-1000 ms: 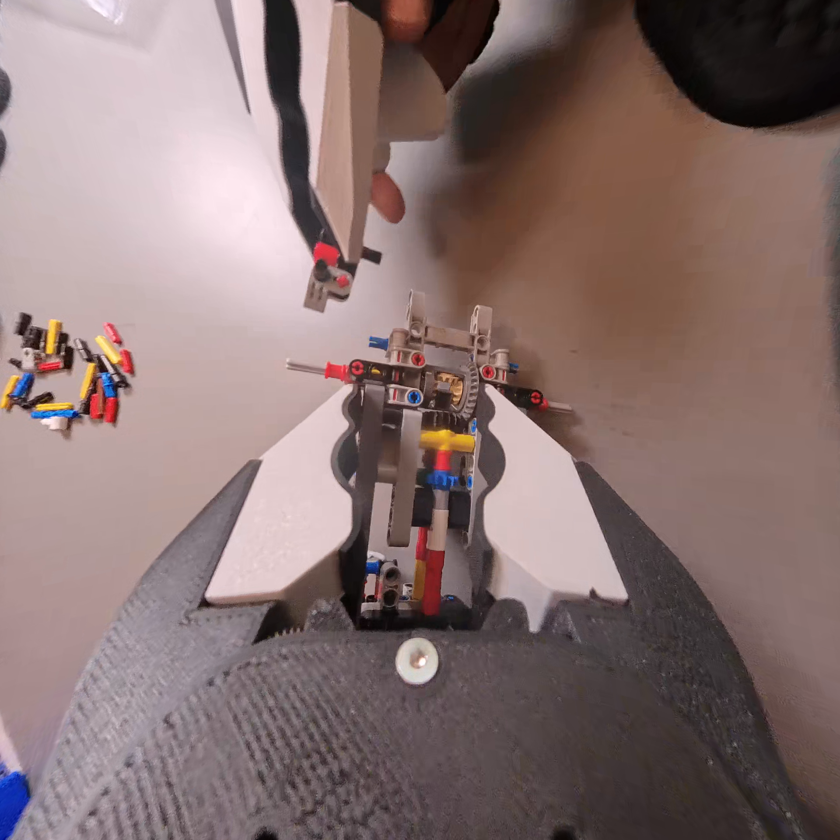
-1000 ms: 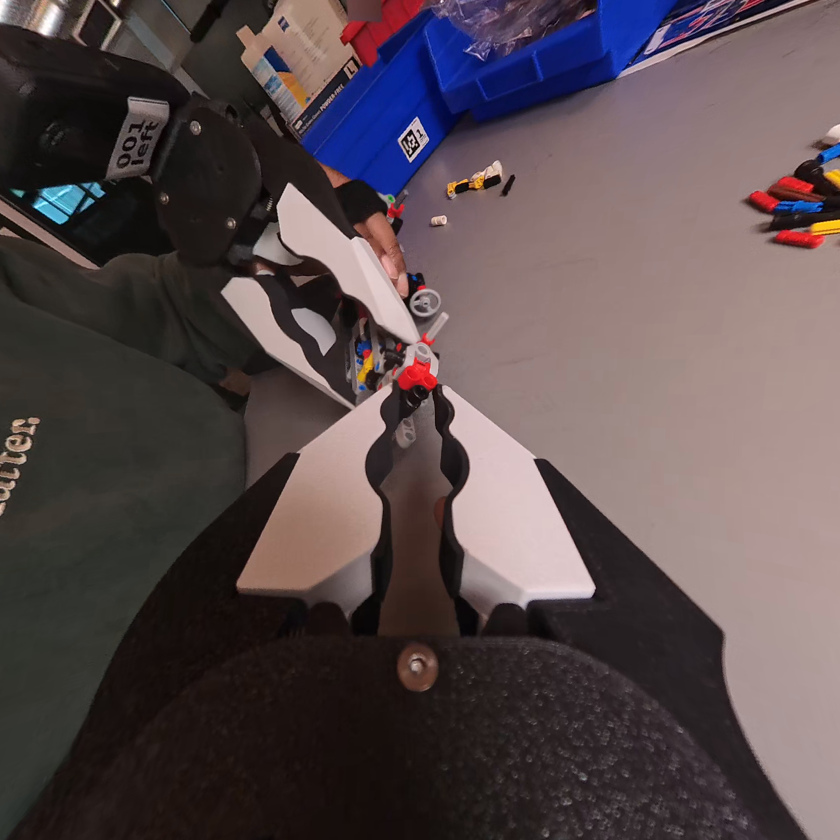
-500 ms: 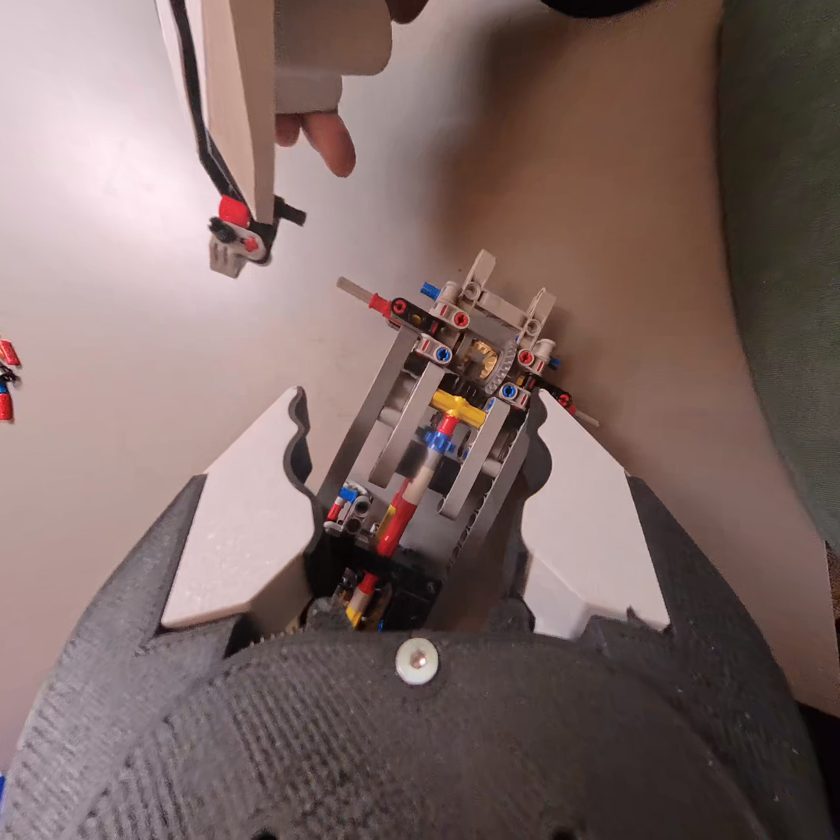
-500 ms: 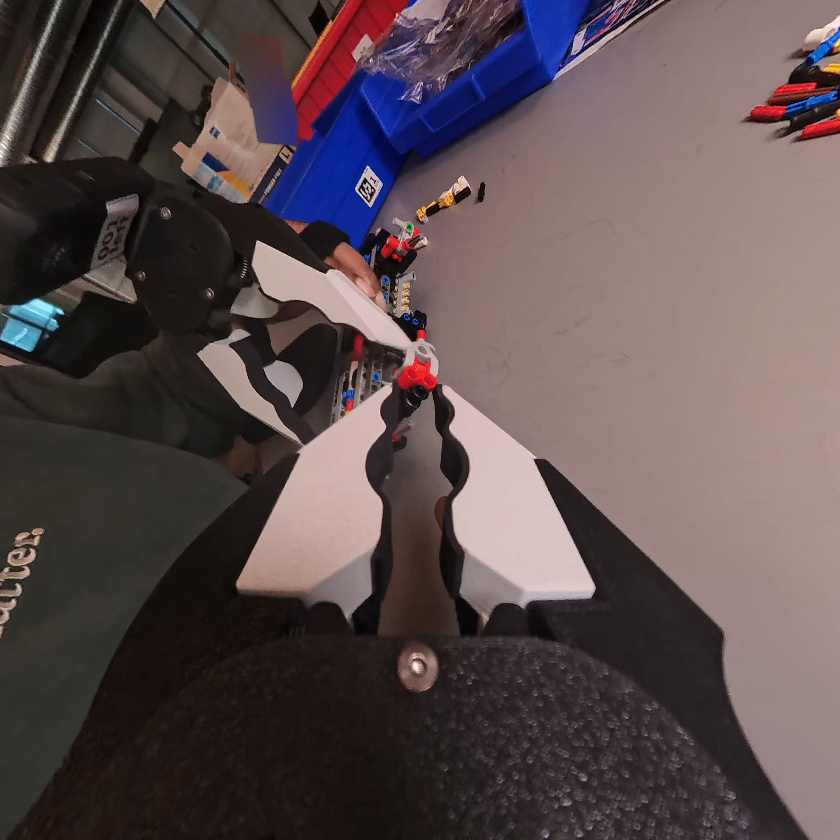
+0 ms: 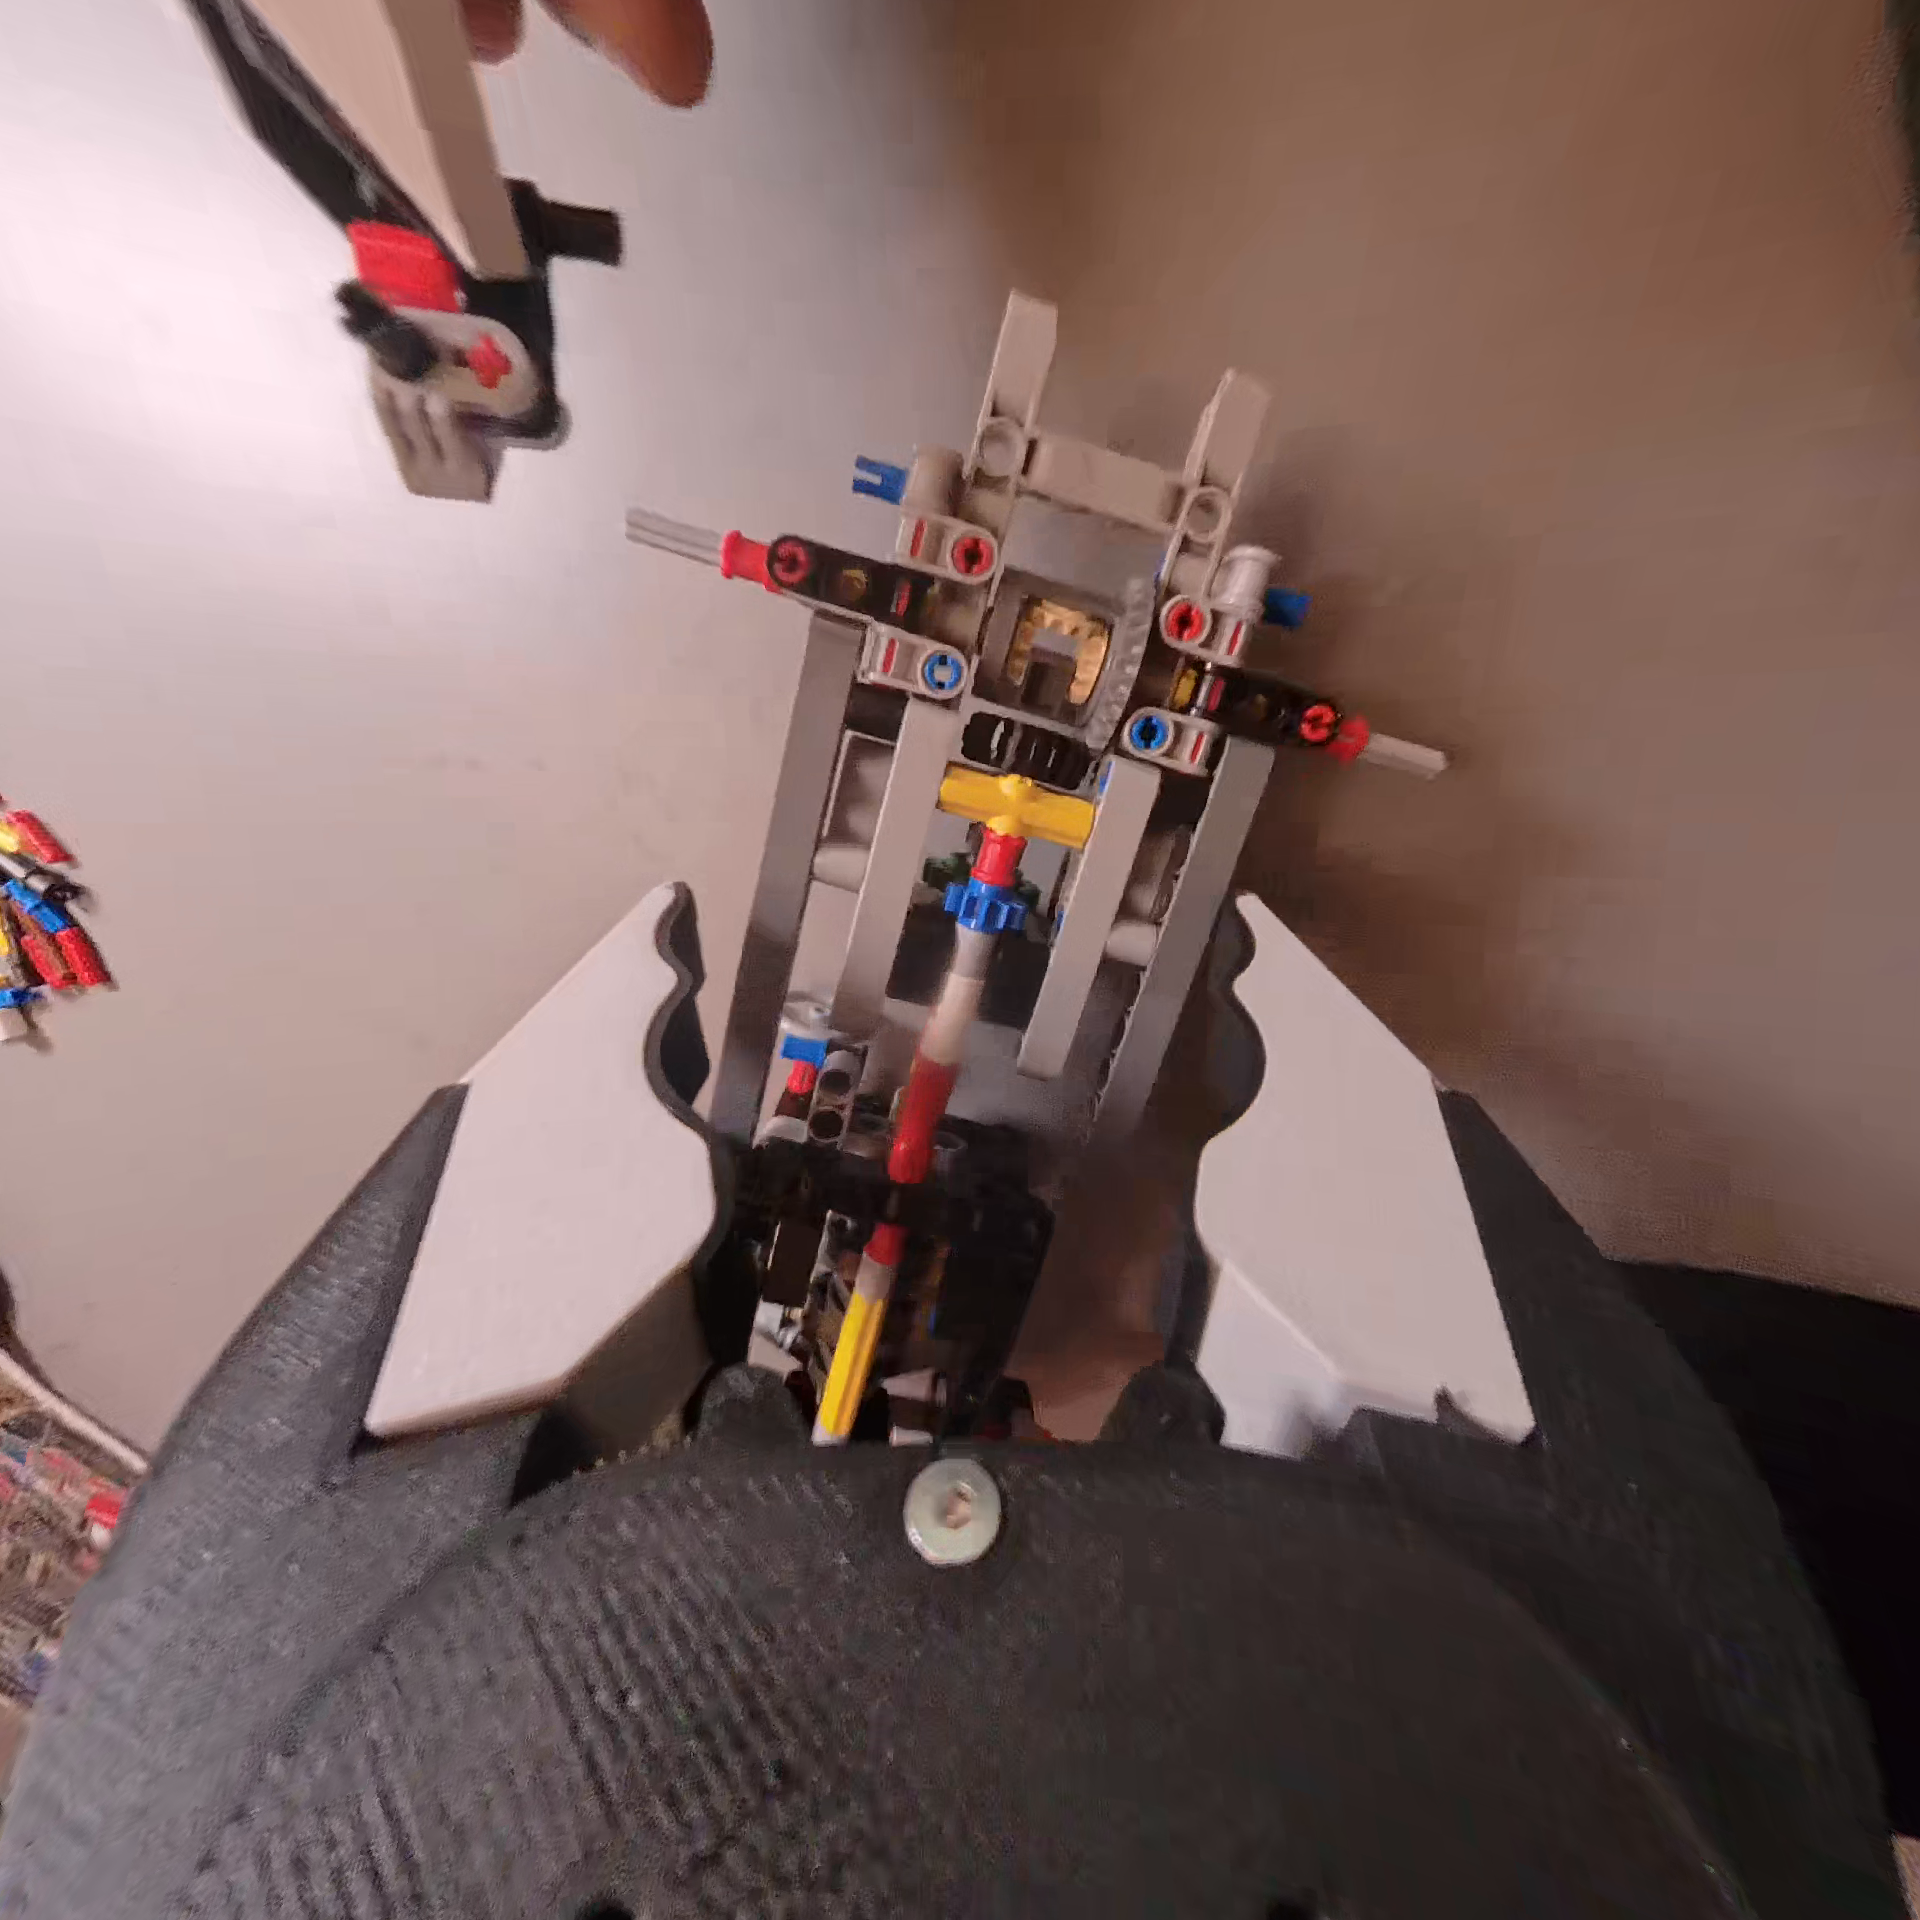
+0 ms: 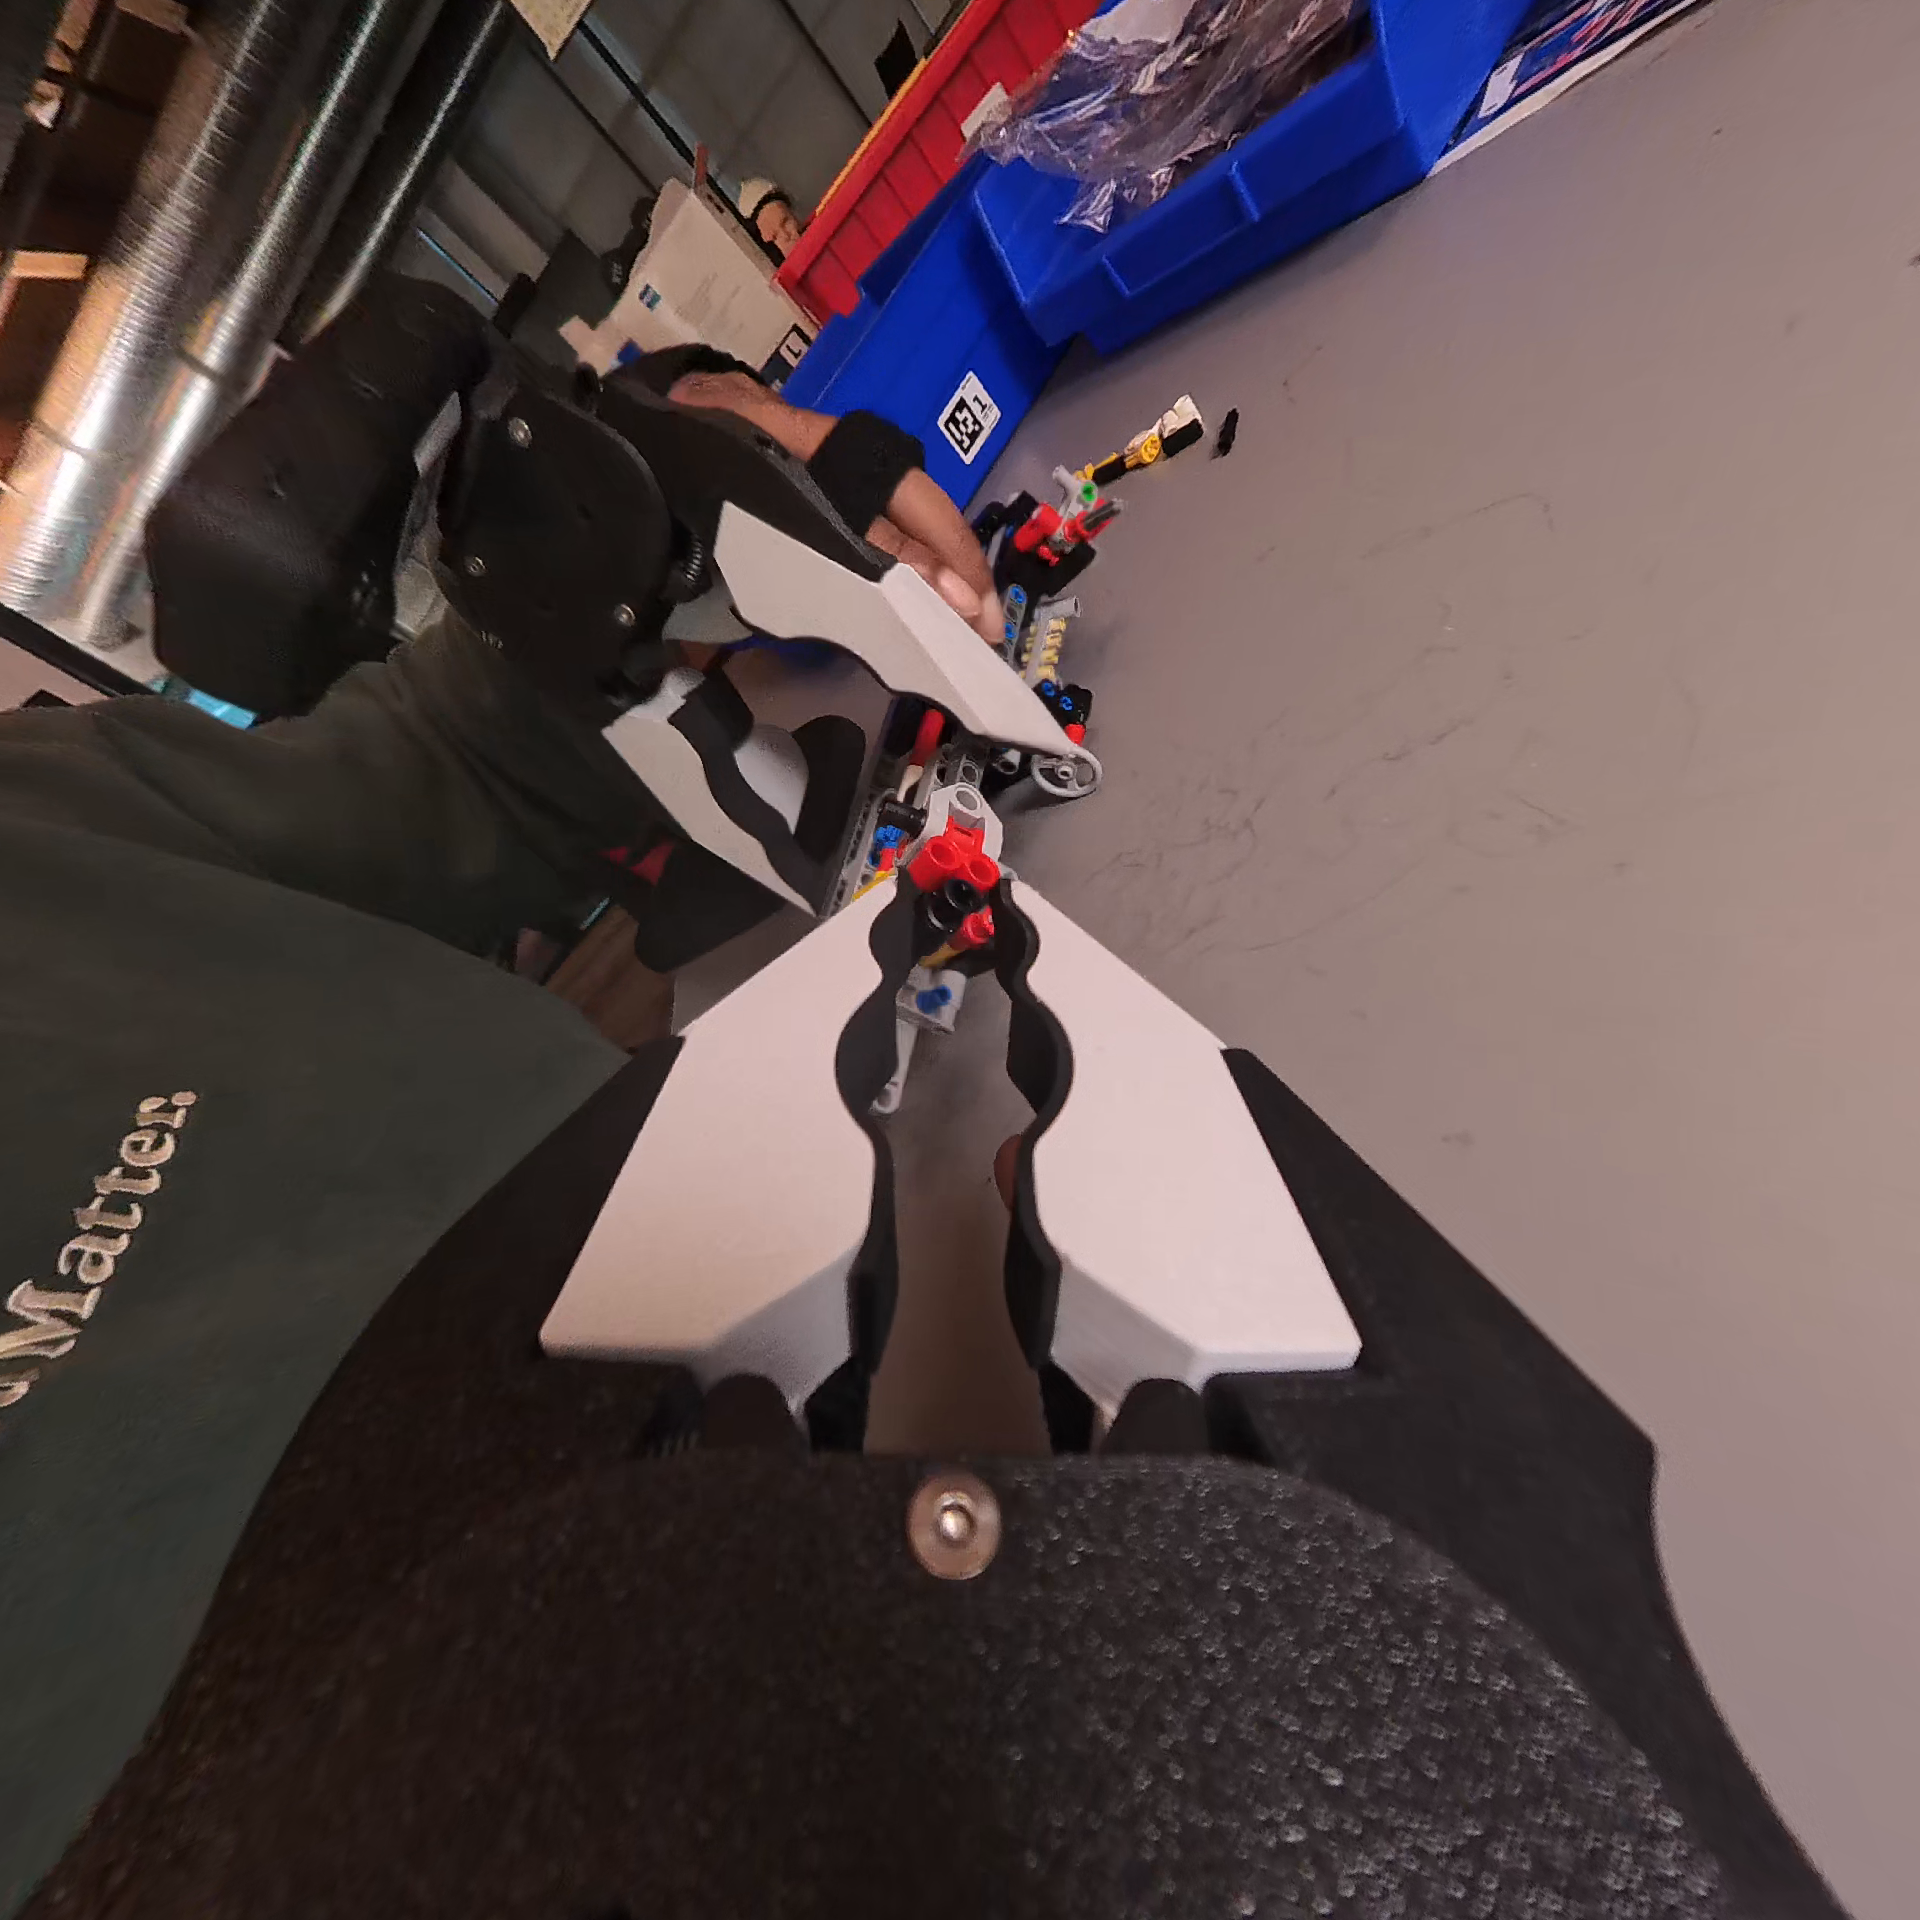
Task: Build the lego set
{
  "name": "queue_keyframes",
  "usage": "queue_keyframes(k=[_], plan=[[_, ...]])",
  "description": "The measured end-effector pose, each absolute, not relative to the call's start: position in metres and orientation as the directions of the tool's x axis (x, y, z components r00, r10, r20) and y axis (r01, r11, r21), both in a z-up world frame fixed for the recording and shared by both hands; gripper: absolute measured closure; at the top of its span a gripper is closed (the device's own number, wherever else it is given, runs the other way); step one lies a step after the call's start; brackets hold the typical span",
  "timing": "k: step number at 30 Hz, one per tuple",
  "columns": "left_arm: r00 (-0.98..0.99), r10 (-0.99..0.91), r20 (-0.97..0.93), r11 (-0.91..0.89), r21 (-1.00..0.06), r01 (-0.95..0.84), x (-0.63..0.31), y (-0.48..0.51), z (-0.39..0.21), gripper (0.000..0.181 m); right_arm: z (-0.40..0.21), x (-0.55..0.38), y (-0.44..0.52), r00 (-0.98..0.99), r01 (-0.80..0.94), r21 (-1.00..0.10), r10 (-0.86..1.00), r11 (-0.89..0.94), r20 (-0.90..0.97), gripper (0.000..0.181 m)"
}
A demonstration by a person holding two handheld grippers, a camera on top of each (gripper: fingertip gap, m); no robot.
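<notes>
A long grey lego chassis [image 5: 997,727] with gears, a yellow cross piece and a red shaft lies on the grey table [image 5: 1558,312]. My left gripper [image 5: 961,987] is open, one finger on each side of the chassis and close against its long beams. My right gripper [image 6: 956,904] is shut on a small grey connector with red and black pins [image 6: 951,862]. It holds this just above the near end of the chassis [image 6: 1044,649]. In the left wrist view the right gripper [image 5: 457,343] and its connector [image 5: 447,416] hang at the upper left, apart from the chassis.
A pile of loose red, blue, yellow and black pins [image 5: 42,914] lies at the left. Blue bins [image 6: 1195,229] and a red bin [image 6: 904,156] stand at the back of the table [image 6: 1455,727]. A small yellow and white sub-assembly [image 6: 1153,436] lies near them. A person's green sweatshirt [image 6: 208,1039] fills the left. One gripper's finger ends stand about 10 centimetres off the other's.
My left gripper has let go of the chassis and opened wide; the chassis was tilted and now lies straight between its fingers. My right gripper has kept its connector and shifted to the upper left.
</notes>
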State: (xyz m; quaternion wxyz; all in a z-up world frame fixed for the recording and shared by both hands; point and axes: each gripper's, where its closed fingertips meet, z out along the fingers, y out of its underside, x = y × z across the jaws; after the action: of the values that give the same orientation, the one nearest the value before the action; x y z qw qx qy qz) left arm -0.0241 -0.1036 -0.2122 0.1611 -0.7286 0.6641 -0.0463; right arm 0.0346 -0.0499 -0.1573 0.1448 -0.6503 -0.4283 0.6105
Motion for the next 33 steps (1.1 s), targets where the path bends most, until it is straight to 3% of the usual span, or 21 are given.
queue_keyframes(k=[1, 4, 17, 33], plan=[[0.100, -0.983, -0.154, -0.052, -0.288, -0.956, -0.022, -0.103, -0.216, 0.085, -0.159, 0.035, -0.050, -0.107, 0.384, -0.704, 0.729, -0.597, -0.676, 0.170], [0.131, -0.973, -0.191, -0.056, -0.353, -0.934, -0.010, -0.094, -0.212, 0.097, -0.168, 0.036, -0.046, -0.065, 0.400, -0.684, 0.726, -0.610, -0.685, 0.170], [0.255, -0.798, -0.546, 0.065, -0.499, -0.864, -0.006, -0.073, -0.196, 0.101, -0.171, 0.039, -0.034, -0.049, 0.373, -0.668, 0.705, -0.644, -0.707, 0.170], [0.286, -0.786, -0.548, 0.083, -0.552, -0.830, -0.005, -0.072, -0.193, 0.104, -0.176, 0.038, -0.031, -0.025, 0.385, -0.711, 0.764, -0.588, -0.645, 0.171]])
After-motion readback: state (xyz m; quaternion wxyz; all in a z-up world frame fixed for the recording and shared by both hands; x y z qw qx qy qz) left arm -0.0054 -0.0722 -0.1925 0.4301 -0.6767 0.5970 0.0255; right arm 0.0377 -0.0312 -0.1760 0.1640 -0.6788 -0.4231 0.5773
